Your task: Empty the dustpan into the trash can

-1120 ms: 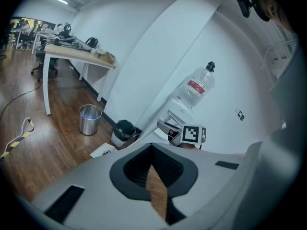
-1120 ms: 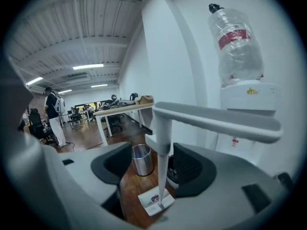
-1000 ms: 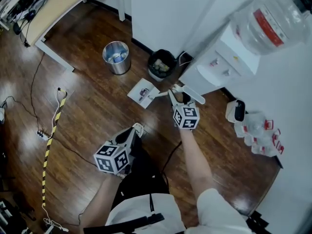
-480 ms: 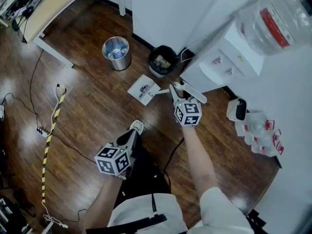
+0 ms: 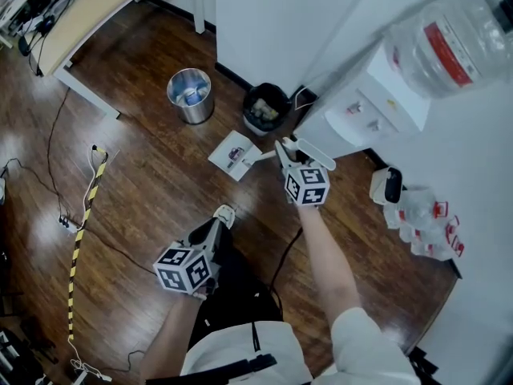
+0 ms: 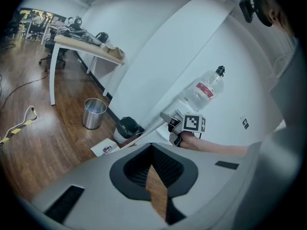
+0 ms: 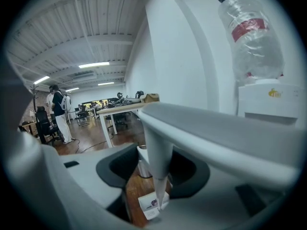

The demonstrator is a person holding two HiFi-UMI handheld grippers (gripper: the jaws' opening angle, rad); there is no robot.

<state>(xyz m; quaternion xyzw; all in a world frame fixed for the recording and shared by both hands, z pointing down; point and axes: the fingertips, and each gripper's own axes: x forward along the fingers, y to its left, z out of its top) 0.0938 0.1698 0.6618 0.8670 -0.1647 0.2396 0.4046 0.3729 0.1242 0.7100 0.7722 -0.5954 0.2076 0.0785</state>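
Note:
A white dustpan (image 5: 234, 152) lies flat on the wood floor with a small dark scrap on it. Its long white handle (image 5: 264, 156) runs back to my right gripper (image 5: 286, 149). In the right gripper view the handle (image 7: 157, 162) passes between the jaws, which have just been closing and now hold it, above the pan (image 7: 152, 206). A black-lined trash can (image 5: 266, 107) stands just beyond the pan, against the wall. My left gripper (image 5: 223, 213) hangs lower left, shut and empty, well short of the pan (image 6: 105, 148).
A silver bin (image 5: 191, 95) stands left of the black can. A water dispenser (image 5: 361, 107) with a big bottle is close on the right. A desk (image 5: 88, 14) fills the far left corner. Cables and a striped strip (image 5: 84, 231) trail over the floor at left.
The right gripper has shifted slightly along the handle and its jaws have narrowed around it. The dustpan stays on the floor. My left gripper has hardly moved.

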